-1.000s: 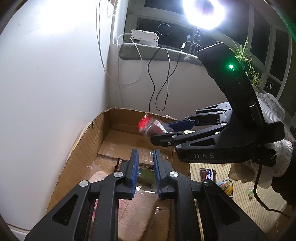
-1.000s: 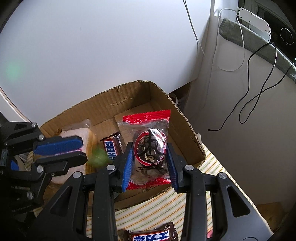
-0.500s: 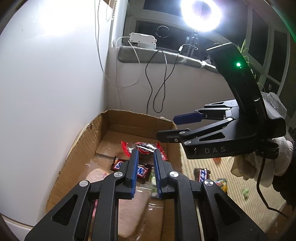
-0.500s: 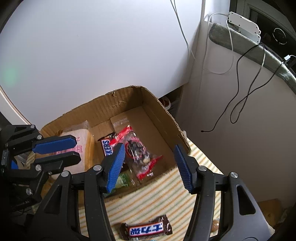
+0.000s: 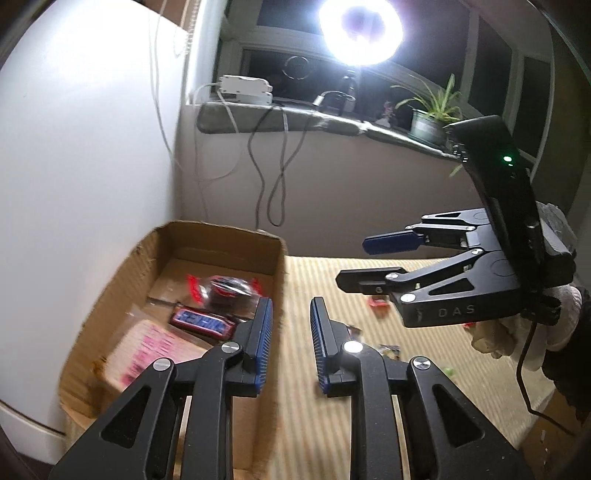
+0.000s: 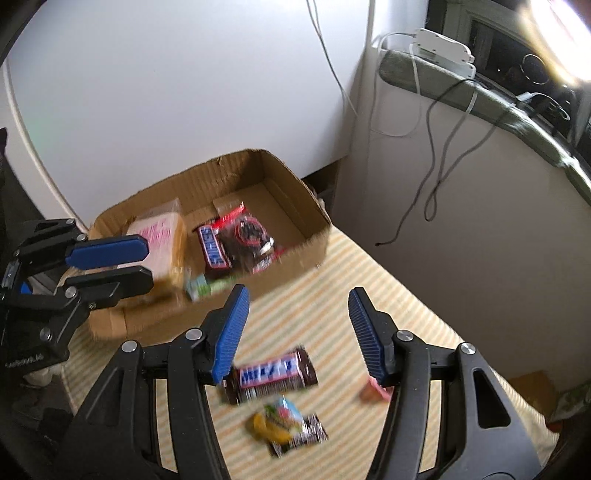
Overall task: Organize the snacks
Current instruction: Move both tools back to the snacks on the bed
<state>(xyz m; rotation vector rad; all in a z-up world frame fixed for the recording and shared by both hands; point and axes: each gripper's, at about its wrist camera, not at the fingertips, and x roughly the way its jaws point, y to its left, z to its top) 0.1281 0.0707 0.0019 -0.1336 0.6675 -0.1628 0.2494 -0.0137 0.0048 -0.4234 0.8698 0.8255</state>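
Note:
An open cardboard box (image 6: 236, 157) stands on a striped mat (image 6: 332, 277) against the white wall. In it lie a red-and-clear snack packet (image 6: 245, 236), a Snickers bar (image 6: 212, 247), a pink-printed packet (image 6: 162, 236) and a small green packet (image 6: 203, 286). My right gripper (image 6: 298, 295) hangs open and empty over the mat, to the right of the box; below it lie a Milky Way bar (image 6: 273, 374), a colourful packet (image 6: 284, 424) and a small red sweet (image 6: 373, 393). My left gripper (image 5: 291, 306) hovers over the box's right wall (image 5: 280, 280), its jaws opening with nothing between them.
A grey window ledge (image 5: 295, 118) carries a white power strip (image 5: 245, 88), with cables (image 5: 277, 177) hanging down the wall behind the box. A ring light (image 5: 360, 33) glares above, and a potted plant (image 5: 430, 114) stands on the ledge. A gloved hand (image 5: 517, 332) holds the right gripper.
The right gripper let the red-and-clear packet drop into the box, opened wide and drew back to the right over the mat. The left gripper also shifted right and its jaws parted a little.

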